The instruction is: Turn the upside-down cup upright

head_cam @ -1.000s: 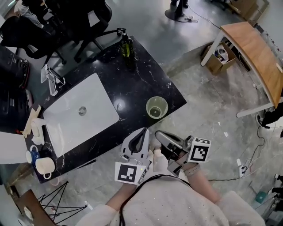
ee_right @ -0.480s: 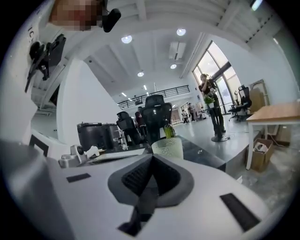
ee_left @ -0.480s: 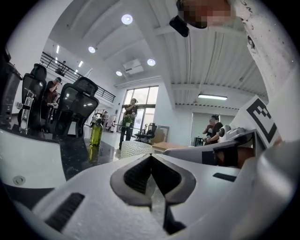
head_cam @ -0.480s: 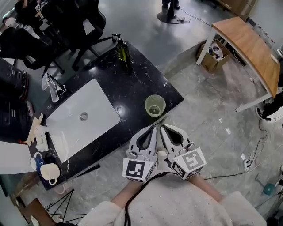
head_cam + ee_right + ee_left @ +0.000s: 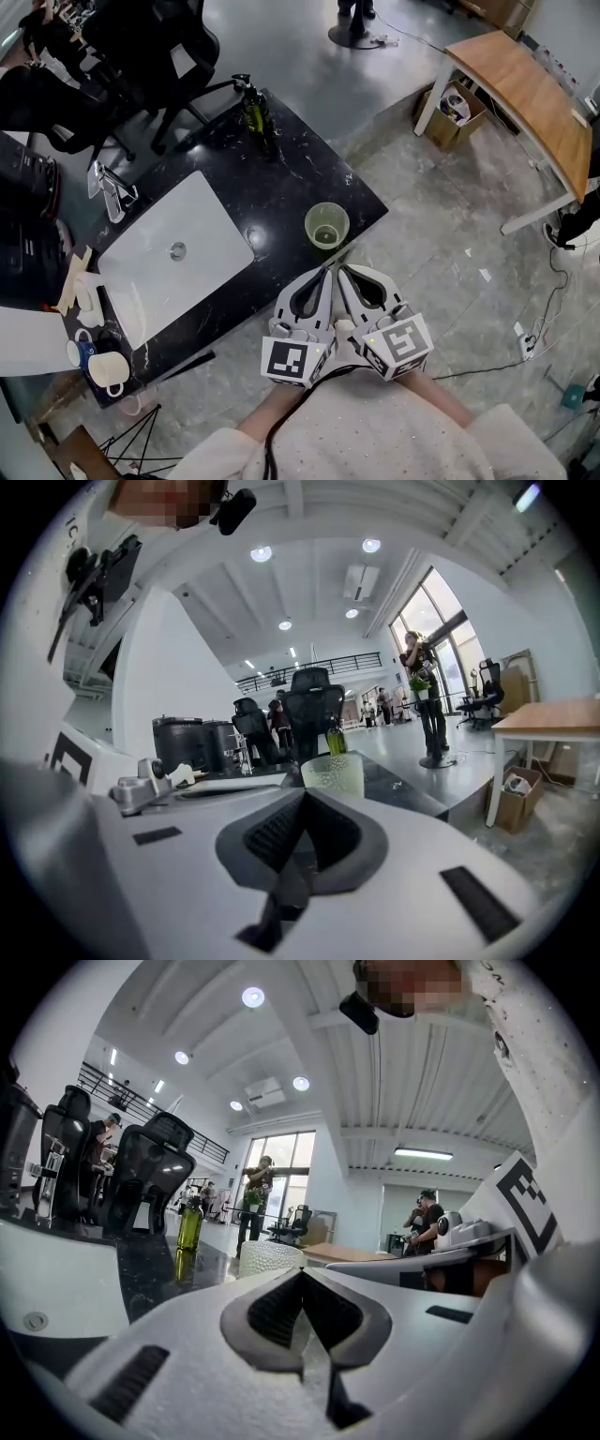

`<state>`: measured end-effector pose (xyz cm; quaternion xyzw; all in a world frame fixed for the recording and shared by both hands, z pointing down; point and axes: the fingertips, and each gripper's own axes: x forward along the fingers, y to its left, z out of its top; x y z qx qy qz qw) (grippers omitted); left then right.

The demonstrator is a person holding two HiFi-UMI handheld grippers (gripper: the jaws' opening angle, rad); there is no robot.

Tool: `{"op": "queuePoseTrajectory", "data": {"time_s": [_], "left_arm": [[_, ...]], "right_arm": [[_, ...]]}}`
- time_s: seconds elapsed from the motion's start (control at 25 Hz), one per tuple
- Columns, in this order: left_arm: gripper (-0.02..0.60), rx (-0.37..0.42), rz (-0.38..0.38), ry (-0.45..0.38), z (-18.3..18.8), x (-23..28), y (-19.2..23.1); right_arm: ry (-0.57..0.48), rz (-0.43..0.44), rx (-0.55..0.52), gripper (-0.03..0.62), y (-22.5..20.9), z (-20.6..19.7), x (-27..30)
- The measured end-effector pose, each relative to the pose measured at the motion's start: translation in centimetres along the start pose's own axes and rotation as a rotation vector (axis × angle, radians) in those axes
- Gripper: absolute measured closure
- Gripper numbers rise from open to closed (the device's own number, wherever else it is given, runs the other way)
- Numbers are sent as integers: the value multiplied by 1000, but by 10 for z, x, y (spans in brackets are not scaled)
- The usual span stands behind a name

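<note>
The pale green translucent cup [image 5: 326, 226] stands mouth-up on the black marble counter [image 5: 281, 178], near its front right corner. The left gripper view shows the cup [image 5: 267, 1258] just past the jaw tips, and in the right gripper view the cup [image 5: 332, 772] stands ahead as well. My left gripper [image 5: 323, 271] and right gripper [image 5: 343, 271] lie side by side at the counter's edge, a little short of the cup, tips pointing toward it. Both are shut with nothing between the jaws, seen up close on the left gripper [image 5: 302, 1274] and the right gripper [image 5: 305, 794].
A white sink basin [image 5: 173, 248] with a faucet [image 5: 111, 187] is set into the counter. A green bottle [image 5: 253, 111] stands at the far edge, mugs [image 5: 103, 367] at the near left corner. Black office chairs [image 5: 141, 47] stand behind; a wooden table [image 5: 525, 103] and cardboard box [image 5: 452, 111] at right.
My right gripper has rolled from lying on its side to level and closed in beside the left gripper. The cup has stayed in place.
</note>
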<state>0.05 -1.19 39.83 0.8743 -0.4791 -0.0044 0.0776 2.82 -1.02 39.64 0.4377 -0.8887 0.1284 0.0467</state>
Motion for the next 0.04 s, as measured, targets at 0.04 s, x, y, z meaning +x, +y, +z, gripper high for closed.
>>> {"op": "queuePoseTrajectory", "data": {"time_s": [0.04], "left_arm": [[575, 0, 3, 1, 0, 0, 1]], "right_arm": [[1, -1, -1, 588, 0, -1, 1]]}}
